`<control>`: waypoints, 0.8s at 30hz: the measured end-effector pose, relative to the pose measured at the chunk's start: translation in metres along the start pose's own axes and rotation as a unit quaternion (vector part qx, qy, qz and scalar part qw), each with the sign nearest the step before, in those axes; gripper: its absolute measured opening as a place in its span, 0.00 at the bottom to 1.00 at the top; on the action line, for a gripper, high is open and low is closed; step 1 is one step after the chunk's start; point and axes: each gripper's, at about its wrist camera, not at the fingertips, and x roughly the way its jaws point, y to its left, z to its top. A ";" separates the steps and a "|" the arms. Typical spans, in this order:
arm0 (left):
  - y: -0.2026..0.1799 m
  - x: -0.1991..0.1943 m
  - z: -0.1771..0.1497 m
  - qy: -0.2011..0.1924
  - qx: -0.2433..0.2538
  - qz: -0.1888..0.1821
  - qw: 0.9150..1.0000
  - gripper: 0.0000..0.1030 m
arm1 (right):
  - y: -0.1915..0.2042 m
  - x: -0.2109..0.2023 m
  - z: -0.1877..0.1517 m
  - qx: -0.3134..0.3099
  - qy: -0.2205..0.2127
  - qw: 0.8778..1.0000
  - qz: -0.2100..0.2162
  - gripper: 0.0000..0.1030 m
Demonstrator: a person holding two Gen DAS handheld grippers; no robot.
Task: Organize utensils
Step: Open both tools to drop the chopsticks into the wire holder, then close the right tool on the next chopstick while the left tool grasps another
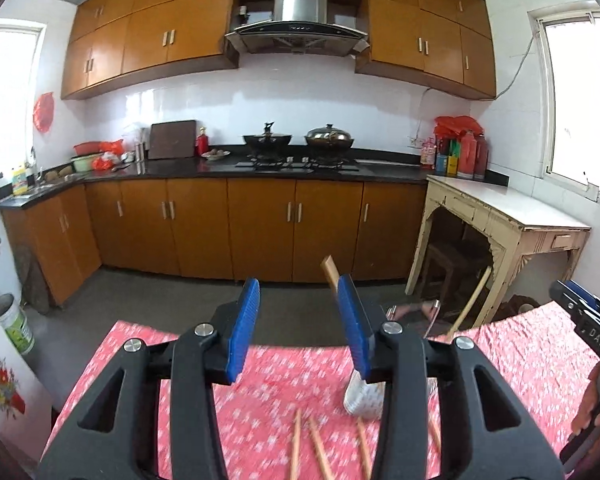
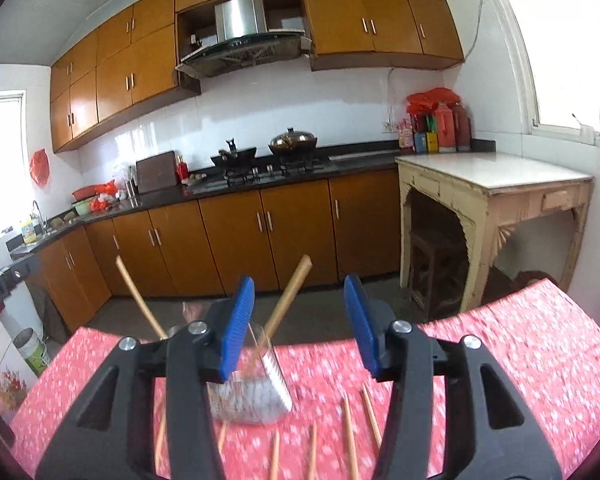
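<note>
Wooden chopsticks (image 2: 350,432) are lying loose along the lower edge of both views on the red floral cloth (image 2: 520,360), long axes running roughly toward the camera, probably waiting for collection. Two more are standing tilted in the glass holder (image 2: 260,396), lower centre, tips leaning up-left and up-right. Left gripper (image 1: 298,328) and right gripper (image 2: 302,328) are both hovering with jaws apart, holding nothing.

Domestic kitchen. Evidence: orange-brown wall cabinets (image 1: 160,36) and base cabinets (image 1: 260,228), steel range hood (image 1: 298,20), gas hob (image 1: 296,164) carrying a black wok (image 1: 267,140) and lidded pan (image 1: 329,137), sink with tap (image 2: 40,216), white tiled wall (image 1: 300,96), dark worktop (image 1: 180,170)
</note>
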 end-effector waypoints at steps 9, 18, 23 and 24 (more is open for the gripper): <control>0.037 -0.042 -0.091 0.053 -0.017 0.013 0.998 0.41 | -0.040 -0.053 -0.090 0.009 0.067 0.997 -0.030 0.46; 0.042 -0.061 -0.168 0.098 -0.010 0.012 0.995 0.41 | -0.083 -0.066 -0.186 0.024 0.160 0.985 -0.066 0.31; 0.038 -0.071 -0.202 0.107 0.003 0.009 0.994 0.41 | -0.090 -0.057 -0.216 0.025 0.194 0.978 -0.068 0.29; 0.037 -0.072 -0.207 0.108 0.006 0.009 0.994 0.42 | -0.091 -0.054 -0.222 0.025 0.201 0.977 -0.071 0.29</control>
